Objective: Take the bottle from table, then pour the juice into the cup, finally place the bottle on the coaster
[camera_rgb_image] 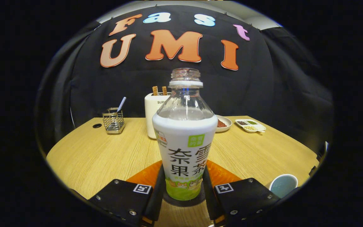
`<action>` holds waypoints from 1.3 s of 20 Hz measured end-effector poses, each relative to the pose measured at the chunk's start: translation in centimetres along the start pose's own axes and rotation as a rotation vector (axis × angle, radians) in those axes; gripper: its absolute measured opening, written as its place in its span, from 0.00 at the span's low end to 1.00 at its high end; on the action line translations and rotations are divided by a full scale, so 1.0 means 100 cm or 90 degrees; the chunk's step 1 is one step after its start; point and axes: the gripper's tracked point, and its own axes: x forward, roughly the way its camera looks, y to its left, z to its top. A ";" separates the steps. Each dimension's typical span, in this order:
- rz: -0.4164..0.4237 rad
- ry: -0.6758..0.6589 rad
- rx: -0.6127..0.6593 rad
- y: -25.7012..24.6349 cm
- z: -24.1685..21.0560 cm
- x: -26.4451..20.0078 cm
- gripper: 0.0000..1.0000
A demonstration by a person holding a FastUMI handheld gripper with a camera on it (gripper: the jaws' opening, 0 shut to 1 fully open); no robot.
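Observation:
An uncapped clear bottle (184, 138) with a white and green label stands upright between my two fingers. Its base rests on a dark round coaster (184, 201) on the wooden table (90, 157). My gripper (184, 171) is shut on the bottle, with the black fingers (160, 186) pressed against both sides of its lower part. The upper, clear part of the bottle looks empty. A white cup (283, 185) with a pale blue inside stands on the table to the right of the right finger.
Beyond the bottle a white holder (152, 113) with two brown sticks stands next to a plate (223, 123) of reddish-brown stuff. A divided dish (250, 125) of grains lies further right. A wire utensil basket (113, 120) stands at the back left.

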 end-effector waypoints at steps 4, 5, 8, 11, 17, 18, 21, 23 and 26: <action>0.012 0.003 0.029 0.003 0.000 -0.004 0.82; 0.013 0.000 0.027 0.003 0.001 -0.006 0.92; 0.011 -0.001 0.015 0.003 0.003 -0.016 0.98; -0.011 -0.003 0.003 -0.004 0.010 -0.041 0.98; -0.019 -0.070 0.007 0.000 0.063 -0.112 0.98; -0.017 -0.085 0.002 0.003 0.076 -0.125 0.98; -0.001 -0.135 -0.004 0.014 0.111 -0.167 0.98; 0.016 -0.162 0.003 0.023 0.129 -0.195 0.97; 0.017 -0.188 0.026 0.027 0.144 -0.228 0.97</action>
